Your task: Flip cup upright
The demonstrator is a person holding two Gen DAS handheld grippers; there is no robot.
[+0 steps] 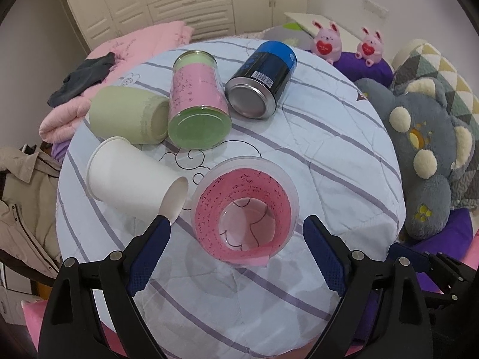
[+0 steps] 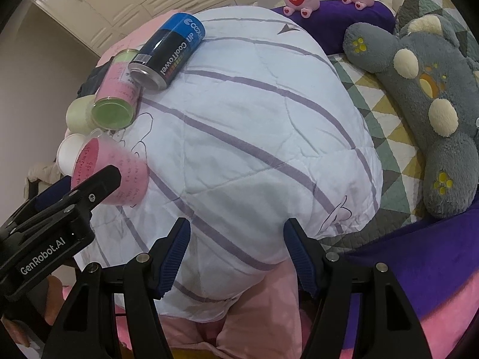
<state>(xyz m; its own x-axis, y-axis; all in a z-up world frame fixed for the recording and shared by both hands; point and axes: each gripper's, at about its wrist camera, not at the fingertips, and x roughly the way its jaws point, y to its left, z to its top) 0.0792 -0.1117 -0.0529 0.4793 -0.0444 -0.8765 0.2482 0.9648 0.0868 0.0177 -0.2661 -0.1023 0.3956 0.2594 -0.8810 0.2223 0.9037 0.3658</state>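
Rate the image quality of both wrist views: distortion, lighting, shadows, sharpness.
Left wrist view: strong fisheye bulge with black corners; soft, even indoor light; faint shadows under the open left gripper; the clear cup with pink paper looks sharp. Right wrist view: same barrel warp bends the striped quilt into a dome; dimmer edges; the right gripper is crisp; no glare.

You get soft, even indoor light in both views, bright enough for clear colour. Shadows are faint: pale grey patches on the quilt below the pink cup. The can base shows mild glare. Fisheye bends the edges hard, with black vignette corners. Focus is sharp; no motion blur.
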